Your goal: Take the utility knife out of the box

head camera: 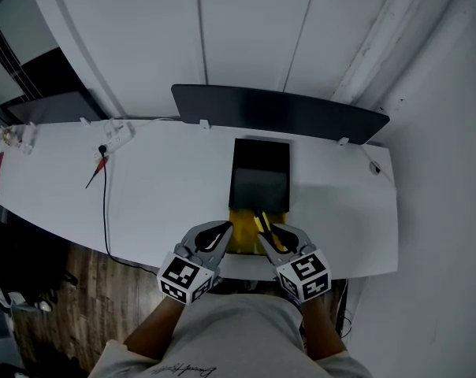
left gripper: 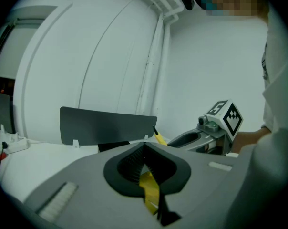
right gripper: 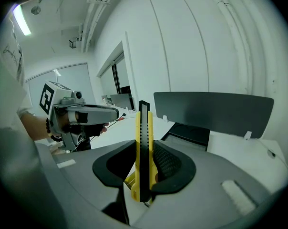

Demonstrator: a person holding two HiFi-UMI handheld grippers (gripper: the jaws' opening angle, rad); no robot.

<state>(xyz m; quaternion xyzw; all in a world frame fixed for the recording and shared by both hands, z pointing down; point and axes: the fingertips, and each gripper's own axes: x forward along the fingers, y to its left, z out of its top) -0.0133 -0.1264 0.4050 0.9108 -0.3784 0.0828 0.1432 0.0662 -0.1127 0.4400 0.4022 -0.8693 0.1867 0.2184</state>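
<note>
A black box (head camera: 260, 181) lies open on the white table (head camera: 167, 195), its yellow inner part (head camera: 241, 241) toward me. My right gripper (head camera: 271, 233) is shut on the yellow and black utility knife (head camera: 263, 225) just above that yellow part. In the right gripper view the utility knife (right gripper: 144, 128) stands upright between the pads of the right gripper (right gripper: 145, 144). My left gripper (head camera: 222, 233) is at the yellow part's left edge. In the left gripper view the left gripper (left gripper: 144, 149) has its tips together, with a yellow strip (left gripper: 149, 190) pinched between the jaws.
A dark upright panel (head camera: 277, 110) stands along the table's back edge, right behind the box. A white power strip (head camera: 117, 135) and a black cable (head camera: 105, 207) lie at the left. The table's near edge runs under both grippers; wood floor (head camera: 72, 290) shows below left.
</note>
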